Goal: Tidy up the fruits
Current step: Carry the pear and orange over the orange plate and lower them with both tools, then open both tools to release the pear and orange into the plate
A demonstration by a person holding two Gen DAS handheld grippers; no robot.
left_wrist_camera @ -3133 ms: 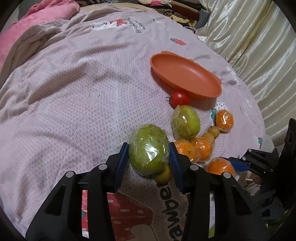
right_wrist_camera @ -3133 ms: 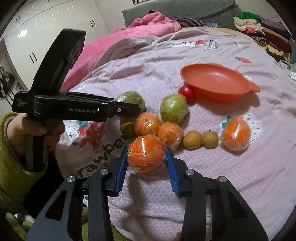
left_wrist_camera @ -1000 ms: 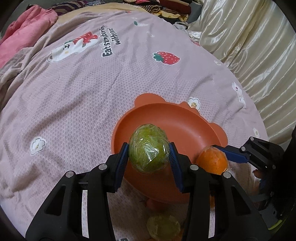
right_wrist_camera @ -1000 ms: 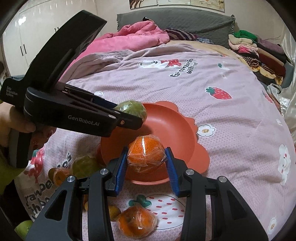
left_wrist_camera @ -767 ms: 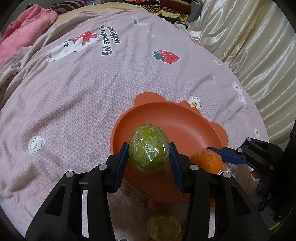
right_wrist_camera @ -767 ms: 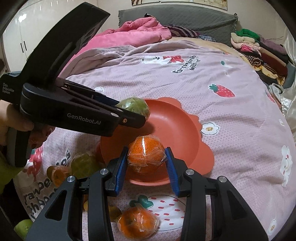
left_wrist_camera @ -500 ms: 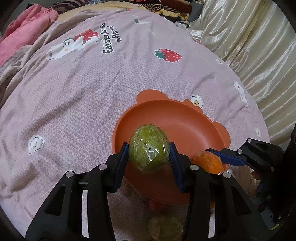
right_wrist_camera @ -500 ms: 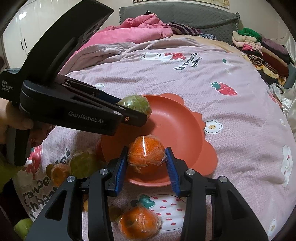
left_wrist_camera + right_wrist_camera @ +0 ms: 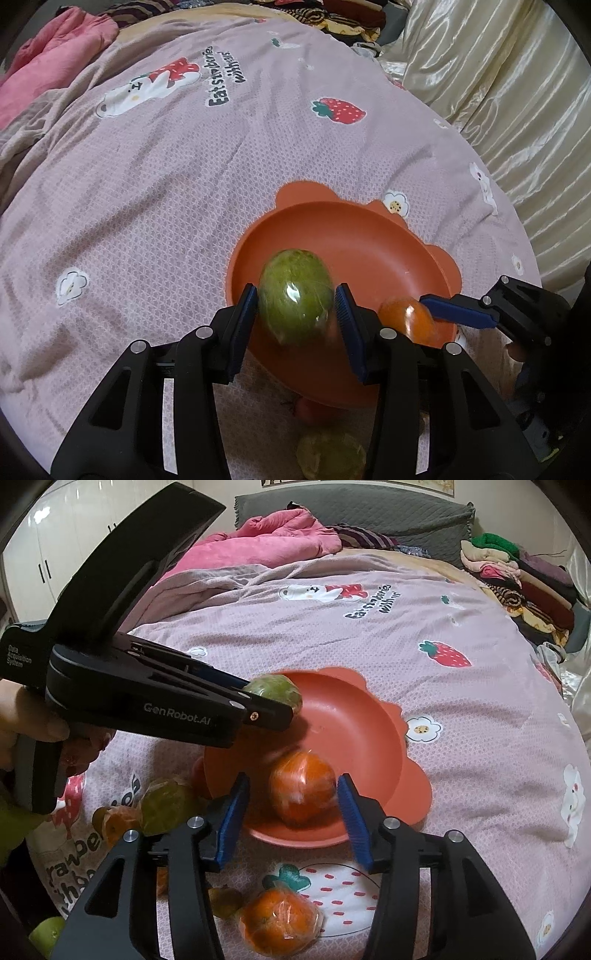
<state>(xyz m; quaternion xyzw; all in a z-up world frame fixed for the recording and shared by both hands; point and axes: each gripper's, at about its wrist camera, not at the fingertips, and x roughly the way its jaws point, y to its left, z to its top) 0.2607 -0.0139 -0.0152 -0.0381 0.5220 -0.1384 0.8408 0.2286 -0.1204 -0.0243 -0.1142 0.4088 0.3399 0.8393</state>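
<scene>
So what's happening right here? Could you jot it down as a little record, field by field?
Setting: a bed with a pink strawberry-print bedspread
Dish: orange-red bowl resting on the bedspread
Left gripper: over the bowl, pads against a wrapped green fruit
Right gripper: jaws have just been opening; a wrapped orange, blurred, sits between them, clear of the pads, over the bowl
Still outside the bowl: another wrapped orange, a green fruit and several smaller fruits near the bowl's near edge
</scene>
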